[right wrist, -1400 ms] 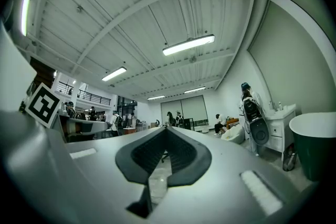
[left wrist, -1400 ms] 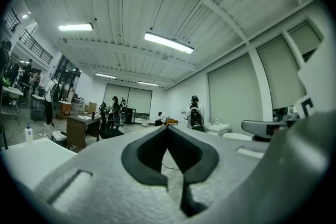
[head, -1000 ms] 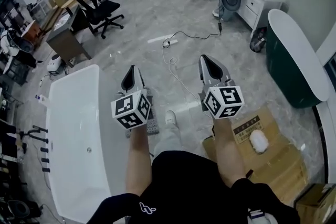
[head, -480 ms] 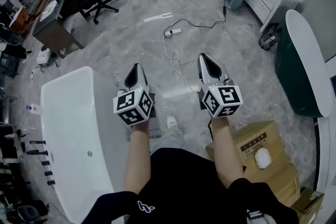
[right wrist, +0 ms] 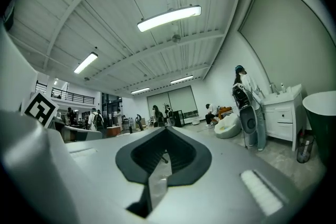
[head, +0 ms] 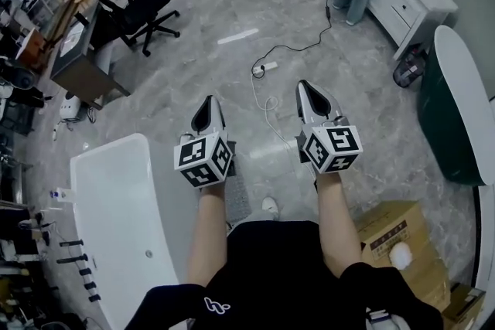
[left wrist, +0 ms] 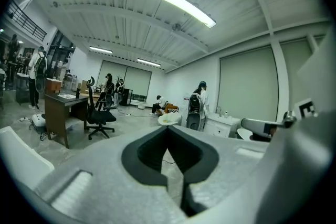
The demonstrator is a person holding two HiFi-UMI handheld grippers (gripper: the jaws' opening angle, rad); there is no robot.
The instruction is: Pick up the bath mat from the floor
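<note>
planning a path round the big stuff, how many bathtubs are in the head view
2. A white bathtub lies at the lower left, a dark green bathtub at the right. A white curve at the right edge may be a third.

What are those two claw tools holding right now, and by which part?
Nothing is held. The left gripper and the right gripper both have their jaws shut together, with nothing between them.

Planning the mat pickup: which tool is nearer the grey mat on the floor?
Left. The left tool is held above the grey mat, which shows beside that forearm; the right tool is off to the mat's right.
</note>
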